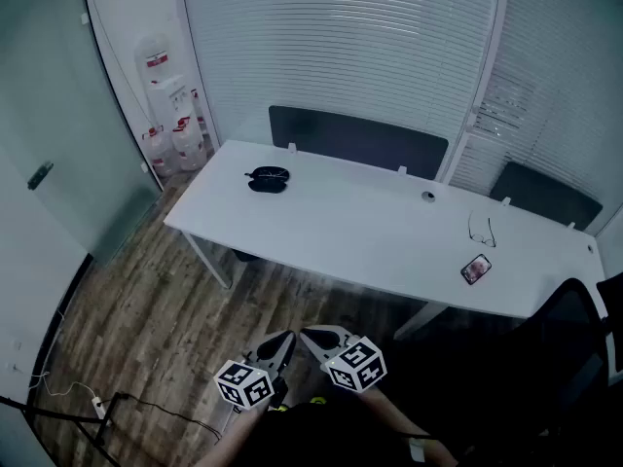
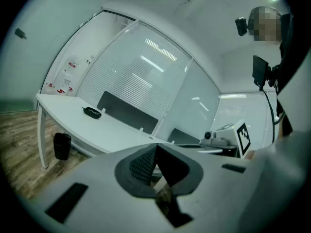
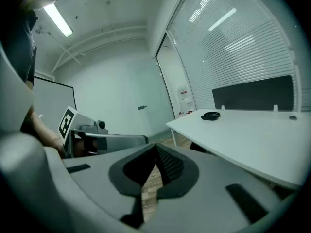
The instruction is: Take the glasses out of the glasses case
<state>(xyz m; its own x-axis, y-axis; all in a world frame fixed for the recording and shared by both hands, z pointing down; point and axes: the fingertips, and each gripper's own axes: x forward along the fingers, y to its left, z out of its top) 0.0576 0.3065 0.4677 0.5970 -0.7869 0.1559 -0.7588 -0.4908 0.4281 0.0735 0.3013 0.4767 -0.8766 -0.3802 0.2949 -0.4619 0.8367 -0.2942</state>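
Observation:
A black glasses case [image 1: 268, 178] lies on the far left part of the long white table [image 1: 370, 236]; from here I cannot tell whether it is open. It shows small in the left gripper view [image 2: 92, 112] and in the right gripper view [image 3: 211, 115]. A pair of glasses [image 1: 481, 230] lies on the table's right part. Both grippers hang low, close to my body and well short of the table. The left gripper [image 1: 285, 341] is shut and holds nothing, its jaws meeting at the tip [image 2: 155, 147]. The right gripper [image 1: 306, 335] is likewise shut and holds nothing [image 3: 156, 147].
A phone [image 1: 476, 269] lies near the table's front right edge, and a small round cap [image 1: 428, 197] sits farther back. Dark screens [image 1: 355, 136] line the table's far side. Water bottles [image 1: 173, 115] stand at the back left, a black chair [image 1: 574, 339] at the right, a bin [image 2: 61, 146] under the table.

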